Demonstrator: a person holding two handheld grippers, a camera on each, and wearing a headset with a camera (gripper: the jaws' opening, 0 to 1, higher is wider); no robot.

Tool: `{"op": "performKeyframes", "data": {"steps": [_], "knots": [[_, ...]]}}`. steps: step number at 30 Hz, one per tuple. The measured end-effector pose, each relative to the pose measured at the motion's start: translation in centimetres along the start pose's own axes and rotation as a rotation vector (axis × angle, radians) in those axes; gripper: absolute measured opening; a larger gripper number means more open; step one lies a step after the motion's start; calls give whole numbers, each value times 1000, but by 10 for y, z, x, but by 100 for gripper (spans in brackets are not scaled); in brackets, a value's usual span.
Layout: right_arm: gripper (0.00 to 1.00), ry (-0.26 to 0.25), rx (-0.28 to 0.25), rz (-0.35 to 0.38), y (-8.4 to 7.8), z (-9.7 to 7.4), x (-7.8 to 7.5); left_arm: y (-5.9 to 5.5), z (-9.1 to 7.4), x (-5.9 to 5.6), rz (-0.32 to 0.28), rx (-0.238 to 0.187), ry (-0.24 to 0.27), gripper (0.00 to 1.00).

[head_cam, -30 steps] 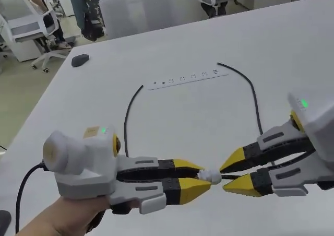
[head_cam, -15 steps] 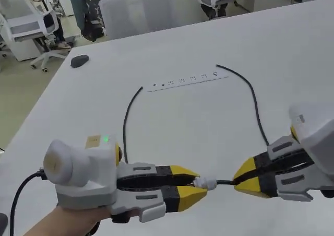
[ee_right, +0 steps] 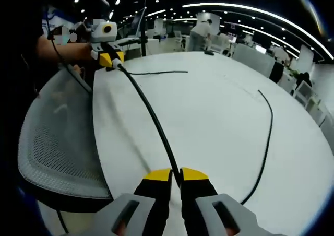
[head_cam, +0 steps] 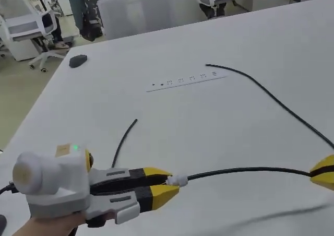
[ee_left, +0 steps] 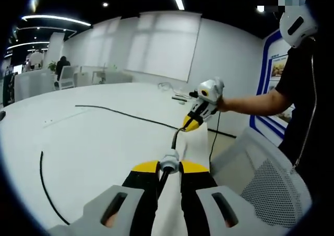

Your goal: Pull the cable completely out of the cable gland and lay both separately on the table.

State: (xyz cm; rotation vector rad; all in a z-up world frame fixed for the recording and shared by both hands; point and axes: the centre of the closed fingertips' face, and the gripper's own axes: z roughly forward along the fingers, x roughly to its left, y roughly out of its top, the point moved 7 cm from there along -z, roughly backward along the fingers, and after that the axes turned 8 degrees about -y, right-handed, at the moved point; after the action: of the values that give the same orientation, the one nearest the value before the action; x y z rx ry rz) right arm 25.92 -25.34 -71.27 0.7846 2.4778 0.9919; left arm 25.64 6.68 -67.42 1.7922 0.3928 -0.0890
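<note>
- Now the left gripper (head_cam: 168, 183) is clenched on the white cable gland (head_cam: 178, 180), held above the table (head_cam: 209, 126).
- The black cable (head_cam: 245, 169) sits threaded through the gland and stretches across to the right gripper (head_cam: 323, 172).
- The right gripper, well apart from the left one, is clamped on the cable.
- Farther off lie a power strip (head_cam: 188, 80) and a mouse (head_cam: 78, 60).

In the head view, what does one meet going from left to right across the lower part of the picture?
left gripper → cable gland → stretched part of the cable → right gripper
</note>
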Motion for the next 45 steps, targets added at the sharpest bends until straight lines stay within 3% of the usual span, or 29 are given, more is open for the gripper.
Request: {"op": "performKeyframes", "data": {"steps": [2,3,4,5,6,7,8,9,14,17,22,27,35,40,42,44,45], "knots": [[1,-14,28,-42,3,1,3,2,2,-1,9,0,0,14],[3,7,27,-63,8,1,8,3,2,-1,11,-3,-1,14],[7,20,3,-56,15,2,13,4,3,-2,15,2,-6,14],[13,59,-51,-30,27,3,23,4,4,-2,23,9,-8,14],[18,120,-72,2,36,3,33,5,6,-3,35,24,-14,14],[17,145,-102,10,45,3,41,5,7,-5,41,29,-17,14],[15,149,-155,-36,60,5,51,5,9,-6,48,36,-19,14],[12,172,-175,-68,68,7,59,5,10,-7,51,41,-22,14],[13,241,-233,-160,112,22,94,6,17,-13,67,47,-55,14],[11,266,-277,-218,130,25,104,8,18,-16,79,50,-63,14],[7,312,-252,-249,137,31,106,9,18,-20,98,56,-72,14],[1,327,-231,-286,138,32,105,10,19,-21,102,50,-71,14],[1,339,-198,-313,134,39,107,11,22,-21,118,49,-80,14],[0,310,-208,-360,133,39,107,11,23,-20,136,62,-73,14],[0,295,-212,-287,134,38,104,13,23,-19,140,51,-65,14],[0,218,-193,-303,126,36,86,17,18,-13,171,32,-4,14],[0,212,-196,-282,122,34,80,19,15,-11,155,14,-2,14]]}}
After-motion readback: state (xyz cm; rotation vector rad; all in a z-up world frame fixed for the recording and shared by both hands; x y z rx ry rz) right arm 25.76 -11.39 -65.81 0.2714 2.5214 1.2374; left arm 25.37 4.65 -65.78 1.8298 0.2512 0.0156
